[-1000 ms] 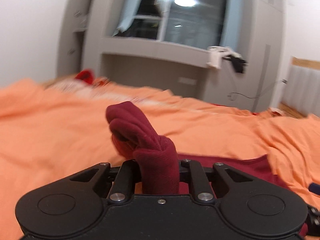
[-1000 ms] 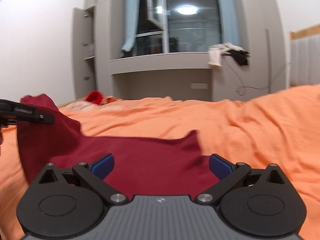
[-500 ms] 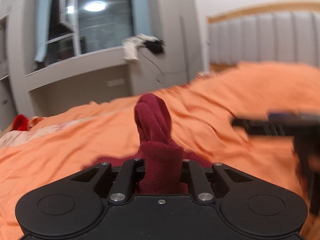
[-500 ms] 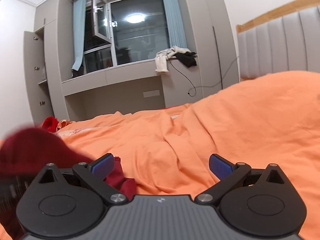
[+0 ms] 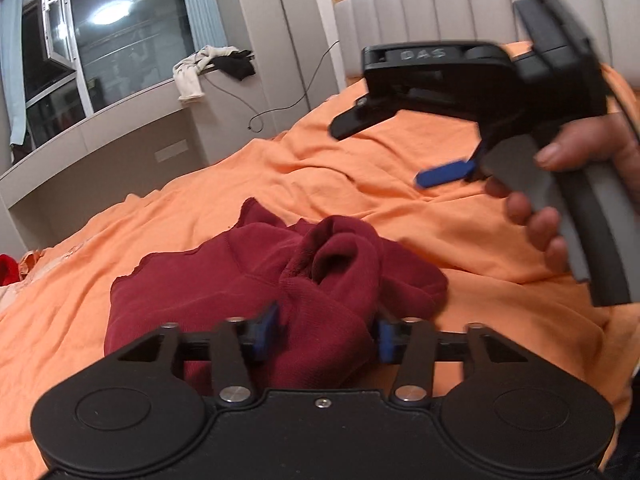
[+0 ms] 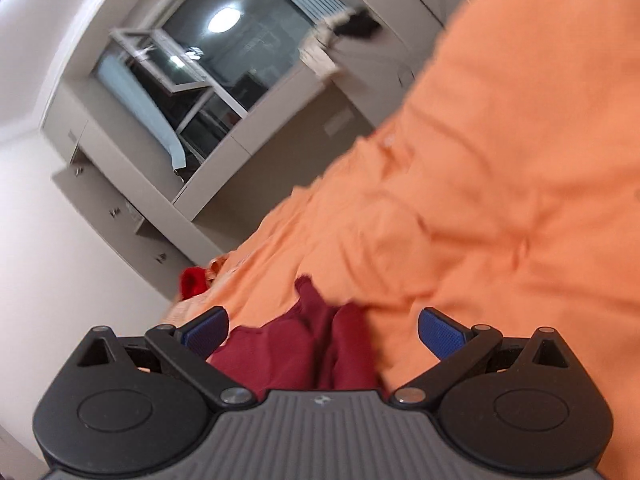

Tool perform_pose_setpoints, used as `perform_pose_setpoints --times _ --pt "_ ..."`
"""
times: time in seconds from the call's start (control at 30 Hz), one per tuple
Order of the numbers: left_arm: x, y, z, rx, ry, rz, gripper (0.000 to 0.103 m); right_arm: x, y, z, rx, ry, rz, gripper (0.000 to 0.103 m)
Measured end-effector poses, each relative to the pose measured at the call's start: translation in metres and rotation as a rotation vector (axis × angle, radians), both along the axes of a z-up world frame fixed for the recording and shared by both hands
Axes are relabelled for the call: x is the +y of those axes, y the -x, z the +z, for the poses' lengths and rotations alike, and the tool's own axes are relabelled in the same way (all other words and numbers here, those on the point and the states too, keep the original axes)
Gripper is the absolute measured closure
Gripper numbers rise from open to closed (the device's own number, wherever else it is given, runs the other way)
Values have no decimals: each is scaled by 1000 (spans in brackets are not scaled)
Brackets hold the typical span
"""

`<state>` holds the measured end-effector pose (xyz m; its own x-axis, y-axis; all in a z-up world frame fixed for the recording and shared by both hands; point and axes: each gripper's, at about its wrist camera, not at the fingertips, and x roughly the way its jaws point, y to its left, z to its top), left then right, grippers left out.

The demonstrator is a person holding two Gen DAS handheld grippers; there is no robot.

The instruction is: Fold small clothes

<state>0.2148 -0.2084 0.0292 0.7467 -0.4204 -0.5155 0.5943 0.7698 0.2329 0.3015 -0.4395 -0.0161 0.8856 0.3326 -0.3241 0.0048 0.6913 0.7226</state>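
Release step is in hand: left gripper (image 5: 326, 330), jaws just opening, drops maroon garment (image 5: 280, 276); right gripper (image 6: 322, 334), spread and empty, must next regrasp an edge.

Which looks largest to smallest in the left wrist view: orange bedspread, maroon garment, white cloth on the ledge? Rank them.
1. orange bedspread, filling most of the view
2. maroon garment, though it lies nearest the camera
3. white cloth, far off, so true size is unsure
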Motion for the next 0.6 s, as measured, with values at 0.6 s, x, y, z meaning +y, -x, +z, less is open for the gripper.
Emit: perform_pose_setpoints --times 0.6 --pt "3 10 12 -58 -38 22 15 19 -28 -23 91 -169 96 0"
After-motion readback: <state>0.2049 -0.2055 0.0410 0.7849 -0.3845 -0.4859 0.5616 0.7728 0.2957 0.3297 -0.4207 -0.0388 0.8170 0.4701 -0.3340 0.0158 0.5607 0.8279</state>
